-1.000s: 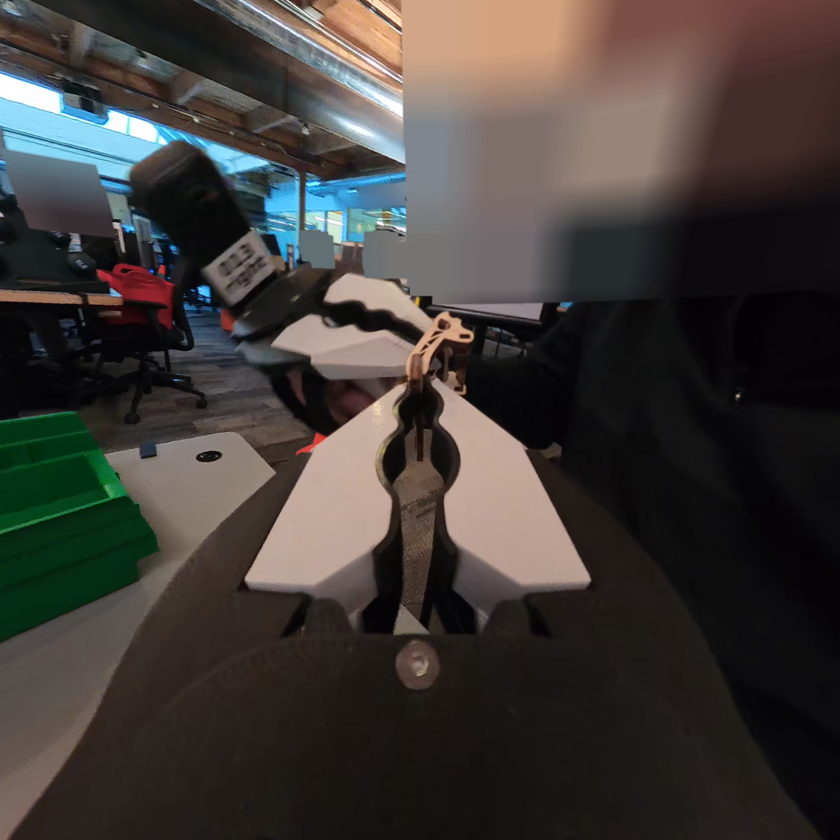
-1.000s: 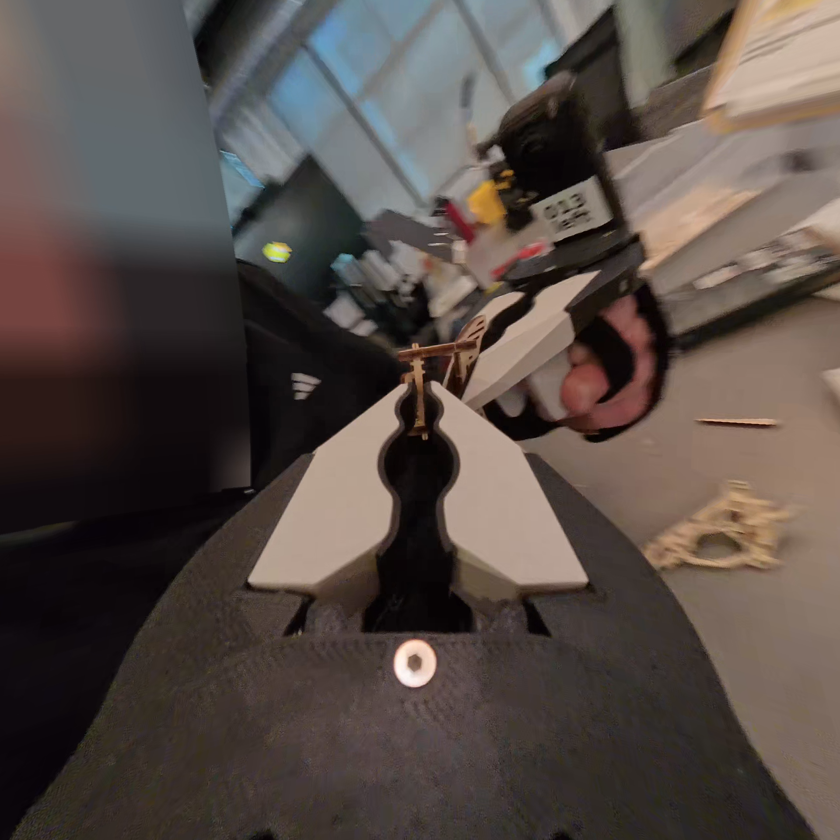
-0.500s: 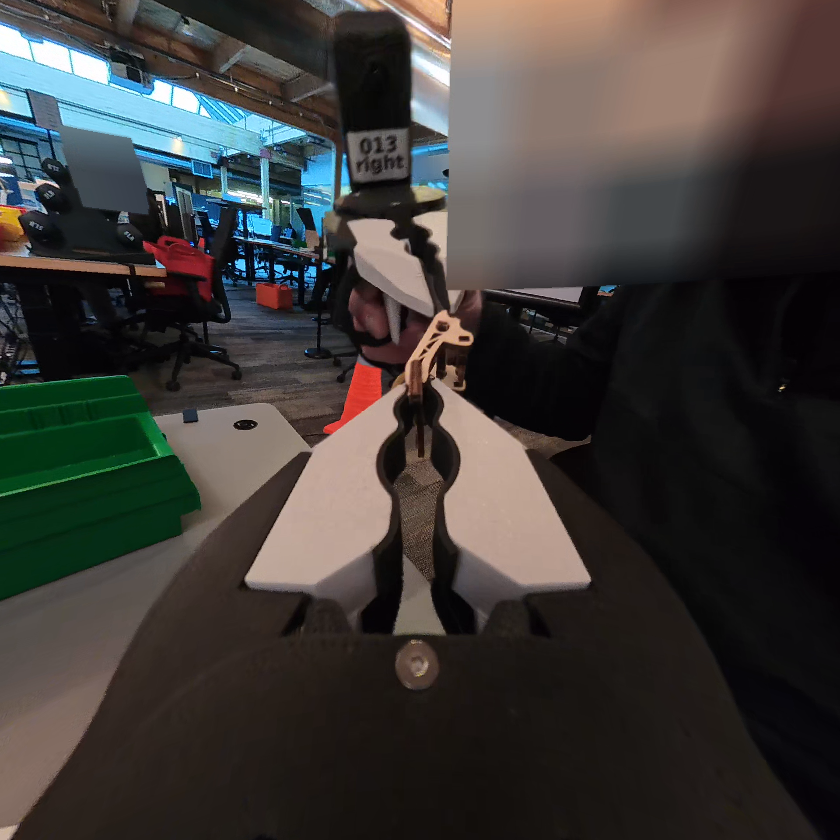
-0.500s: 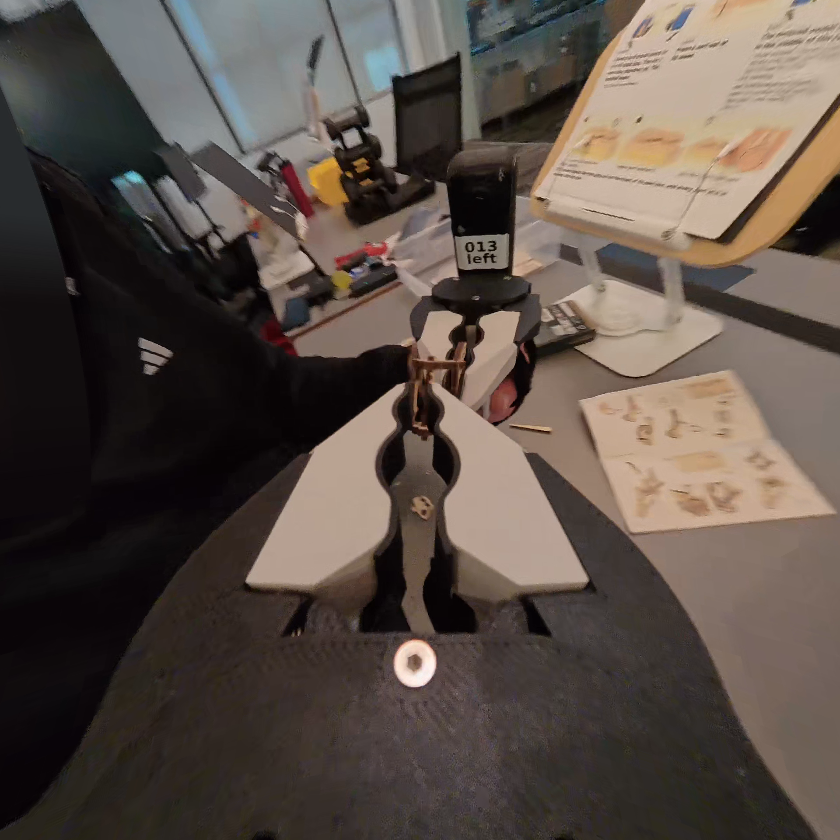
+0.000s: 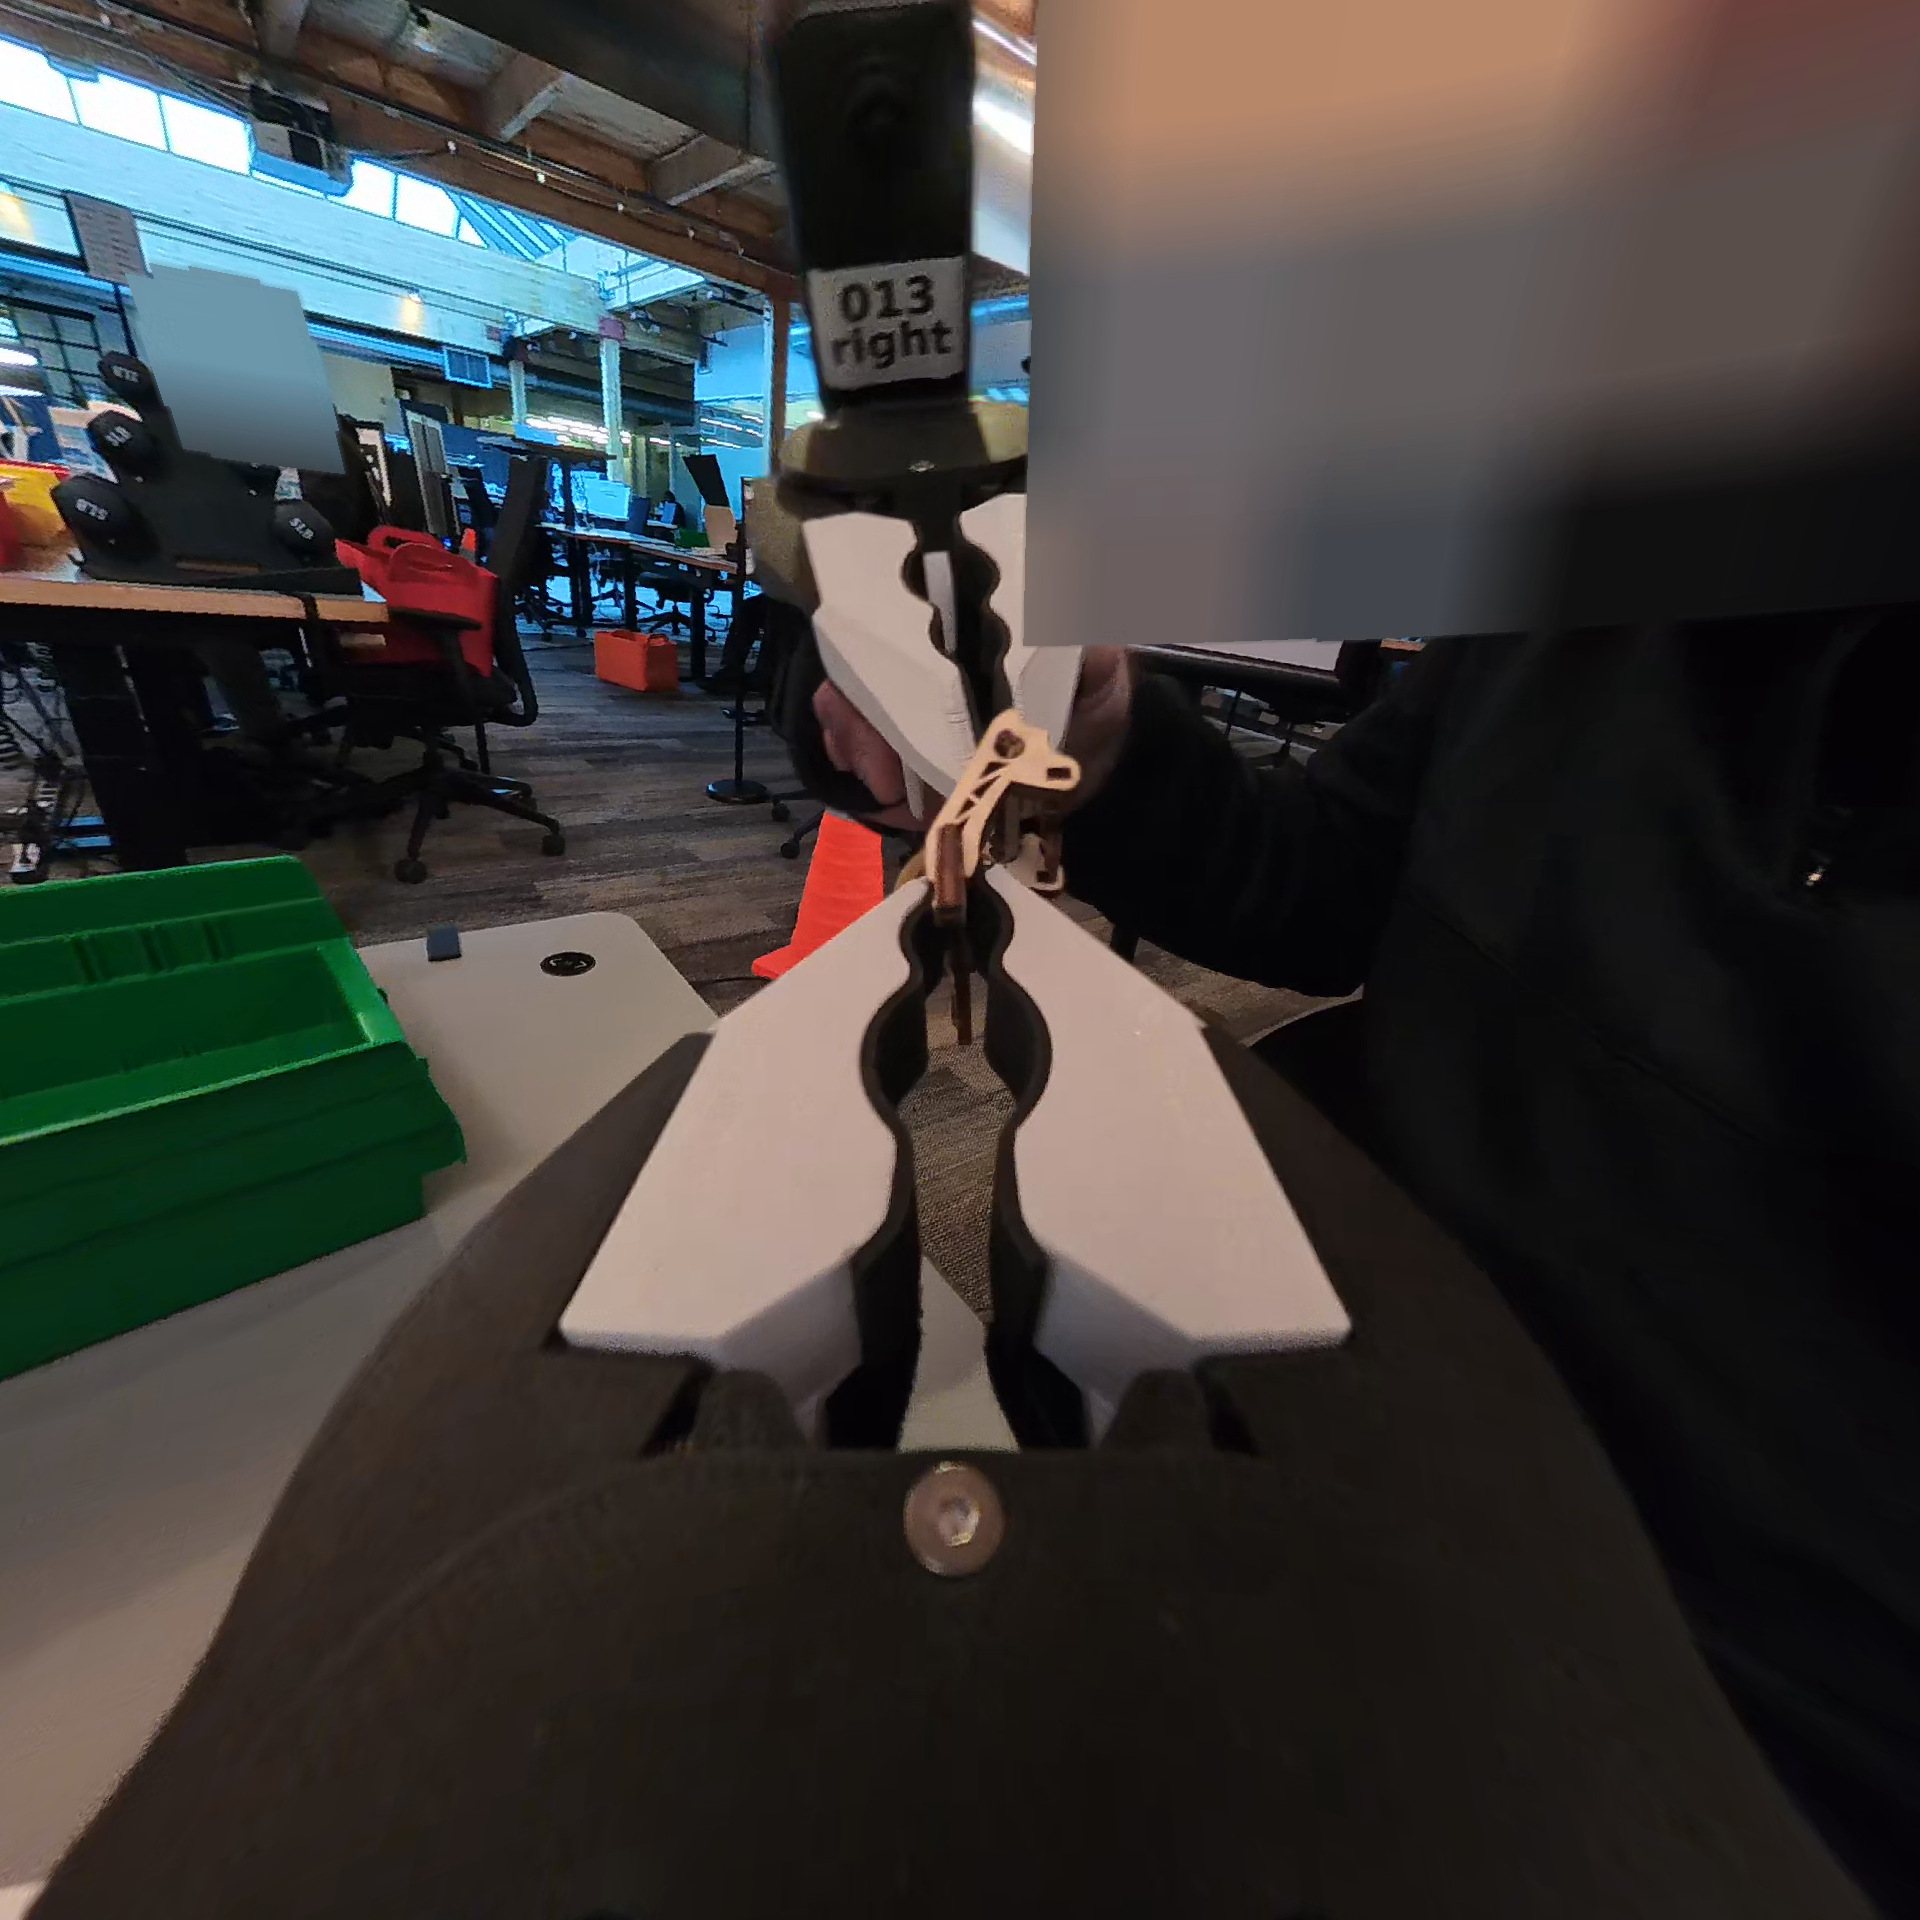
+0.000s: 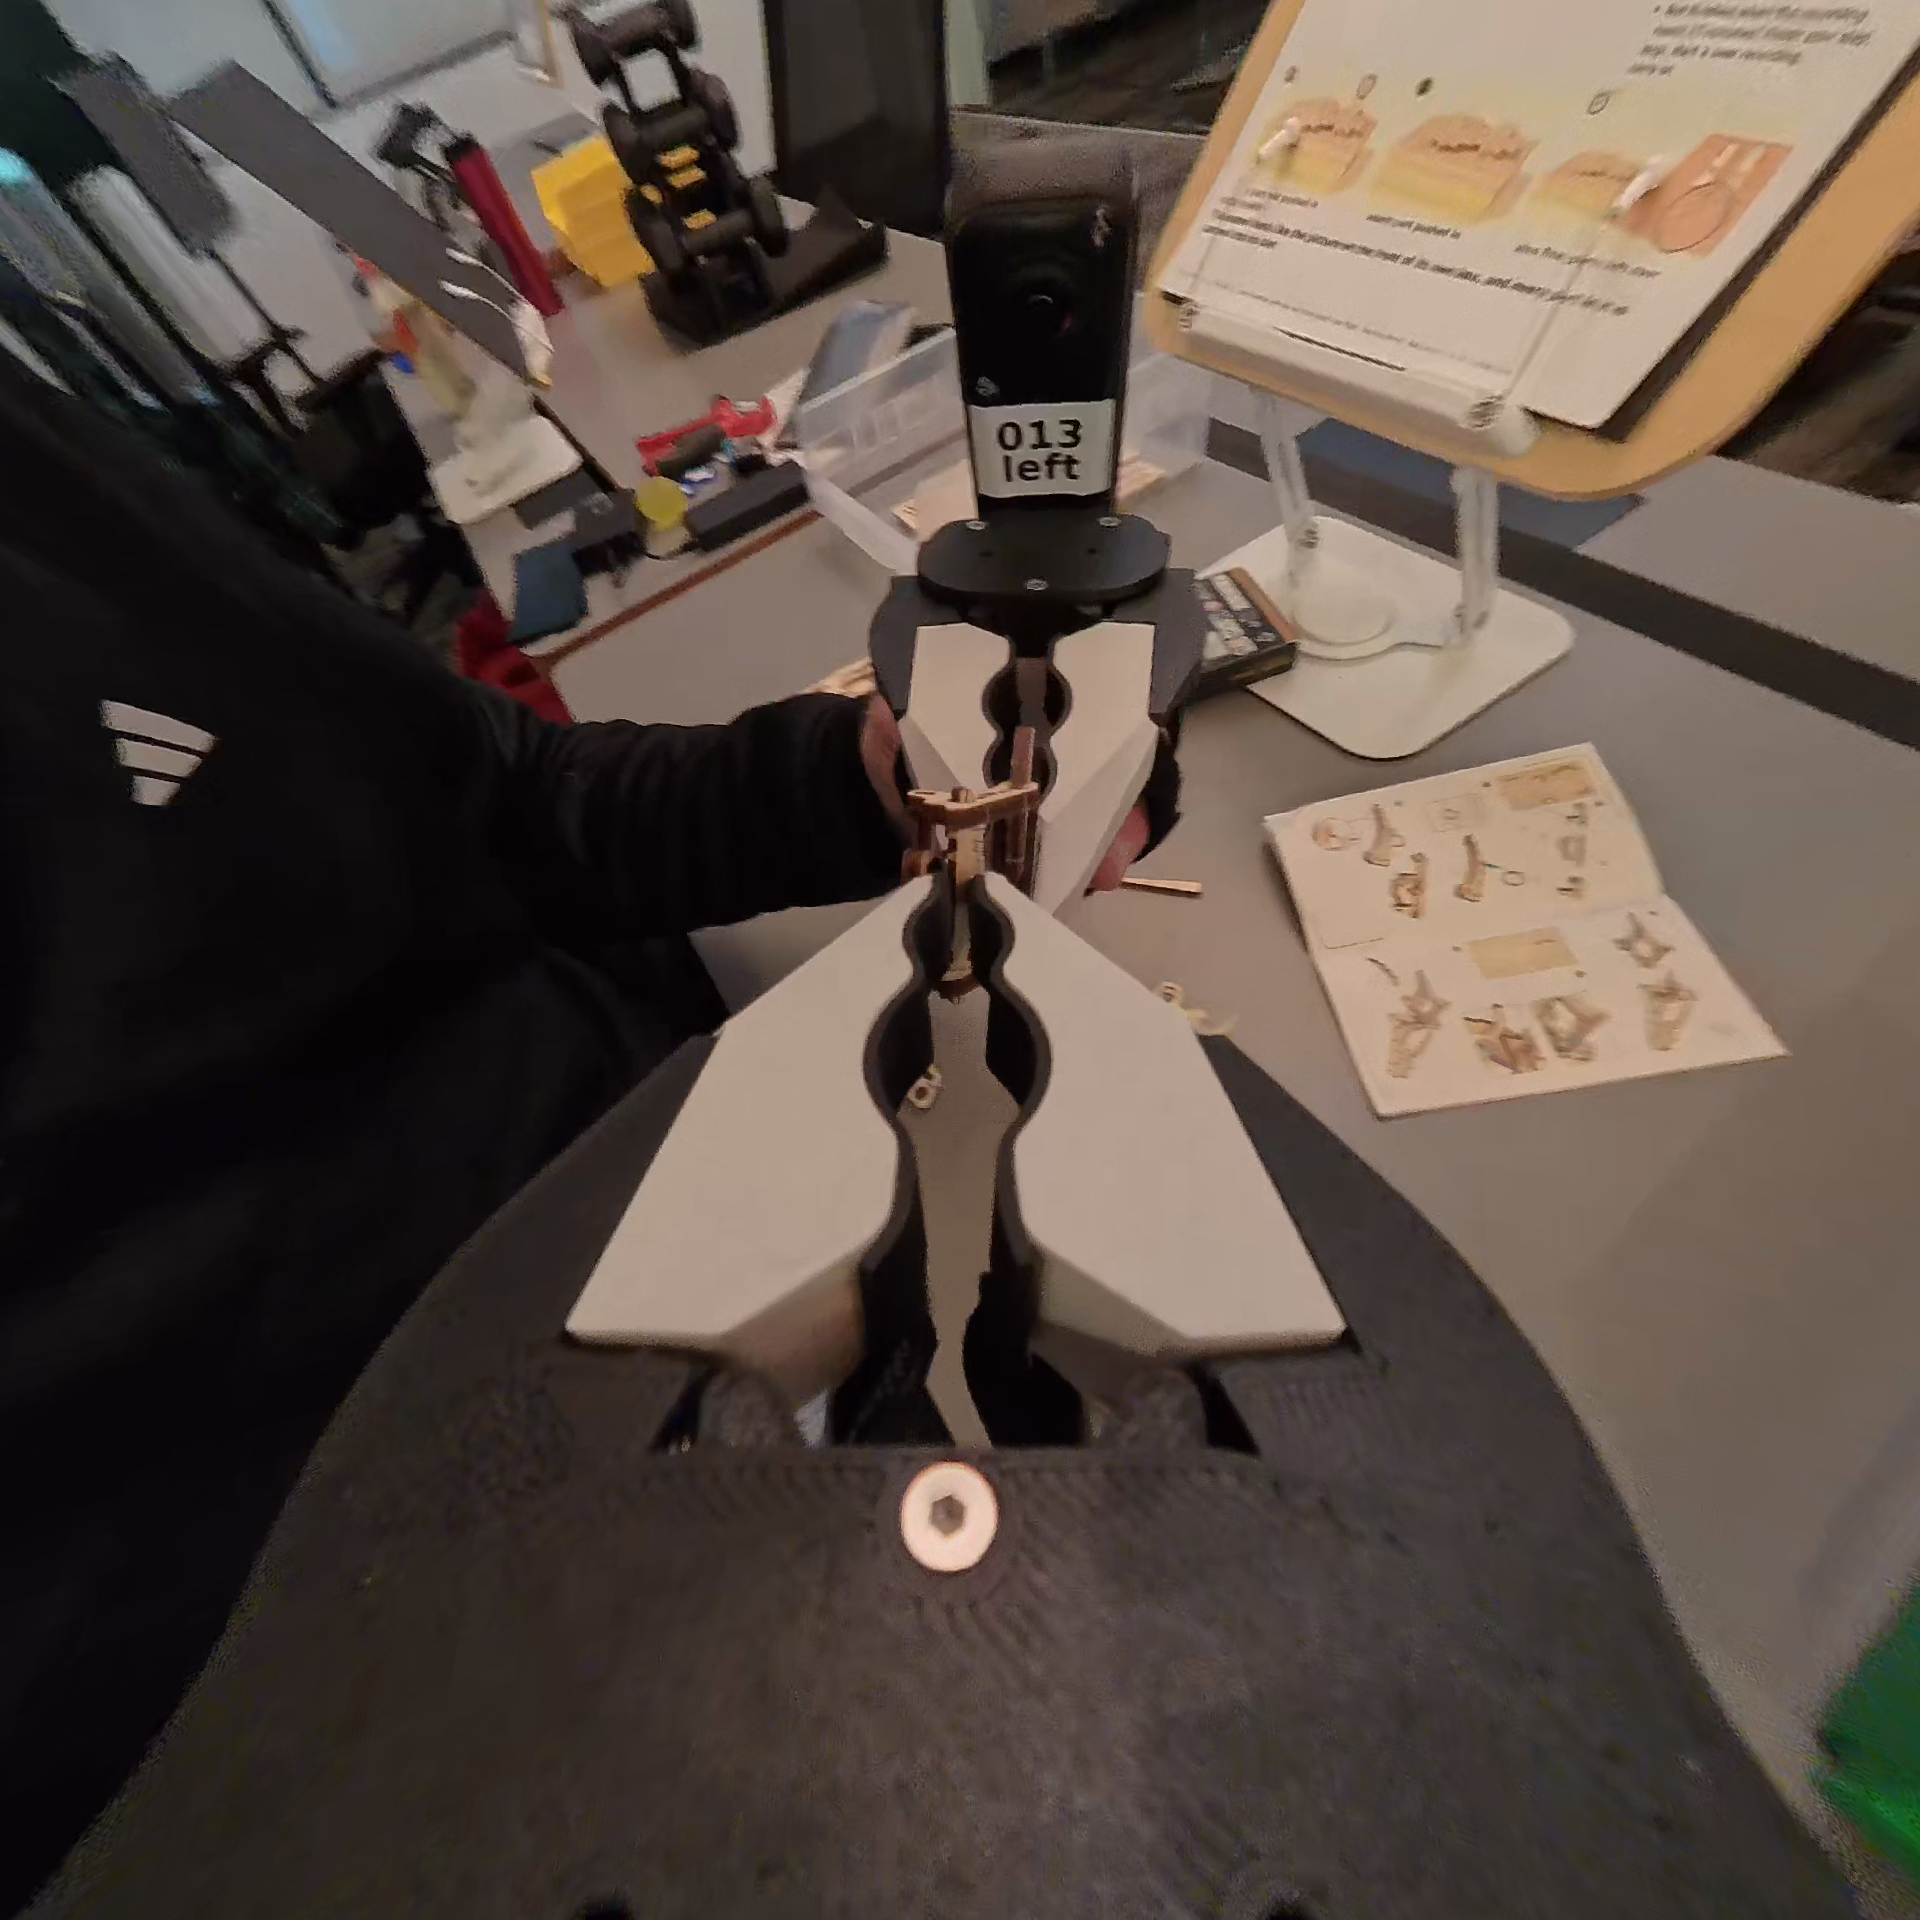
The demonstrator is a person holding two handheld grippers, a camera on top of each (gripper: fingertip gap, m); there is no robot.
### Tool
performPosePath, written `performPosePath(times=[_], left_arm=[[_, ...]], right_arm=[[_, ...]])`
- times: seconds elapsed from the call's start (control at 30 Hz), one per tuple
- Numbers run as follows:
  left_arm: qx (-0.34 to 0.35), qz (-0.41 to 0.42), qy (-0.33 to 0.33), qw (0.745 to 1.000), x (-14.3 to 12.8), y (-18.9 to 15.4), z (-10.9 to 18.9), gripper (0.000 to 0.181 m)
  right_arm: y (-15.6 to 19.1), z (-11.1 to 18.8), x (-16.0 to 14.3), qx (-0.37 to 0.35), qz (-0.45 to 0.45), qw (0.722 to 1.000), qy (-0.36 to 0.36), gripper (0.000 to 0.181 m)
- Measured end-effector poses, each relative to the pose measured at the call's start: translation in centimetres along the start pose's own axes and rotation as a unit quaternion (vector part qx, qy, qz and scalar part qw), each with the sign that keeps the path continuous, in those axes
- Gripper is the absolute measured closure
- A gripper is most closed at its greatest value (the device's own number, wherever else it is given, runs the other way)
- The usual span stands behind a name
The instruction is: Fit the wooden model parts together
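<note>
A grey table in an open workshop carried a green bin, a leaflet and a page stand. Above it, the left tongs and right tongs met tip to tip. Each was clamped on the pale, cut-out wooden model, held between them.

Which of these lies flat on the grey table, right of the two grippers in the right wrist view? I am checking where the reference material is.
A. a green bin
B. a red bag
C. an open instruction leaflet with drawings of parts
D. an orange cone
C: the open instruction leaflet lies flat on the grey table, in front of the white book stand.
</note>
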State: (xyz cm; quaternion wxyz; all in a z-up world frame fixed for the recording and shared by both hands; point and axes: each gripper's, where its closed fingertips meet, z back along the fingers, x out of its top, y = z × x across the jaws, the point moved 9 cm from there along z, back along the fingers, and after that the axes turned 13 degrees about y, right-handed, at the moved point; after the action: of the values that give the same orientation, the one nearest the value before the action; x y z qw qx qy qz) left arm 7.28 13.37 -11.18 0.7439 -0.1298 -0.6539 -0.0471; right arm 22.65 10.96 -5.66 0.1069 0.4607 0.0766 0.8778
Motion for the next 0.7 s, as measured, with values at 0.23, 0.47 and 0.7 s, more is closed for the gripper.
performPosePath(times=[0.23,0.47,0.7], left_arm=[[0.005,-0.014,0.015,1.0,0.2,-0.2,-0.4,0.18],[0.004,-0.001,0.007,1.0,-0.4,0.1,0.1,0.18],[0.005,0.0,0.011,1.0,-0.3,0.3,-0.4,0.18]], right_arm=[[-2.9,-0.7,-1.8,0.246,-0.134,0.958,-0.062,0.181],[-1.6,0.6,-1.4,0.071,-0.051,0.995,-0.056,0.178],[-0.6,-0.1,-0.7,0.018,-0.013,1.0,-0.013,0.179]])
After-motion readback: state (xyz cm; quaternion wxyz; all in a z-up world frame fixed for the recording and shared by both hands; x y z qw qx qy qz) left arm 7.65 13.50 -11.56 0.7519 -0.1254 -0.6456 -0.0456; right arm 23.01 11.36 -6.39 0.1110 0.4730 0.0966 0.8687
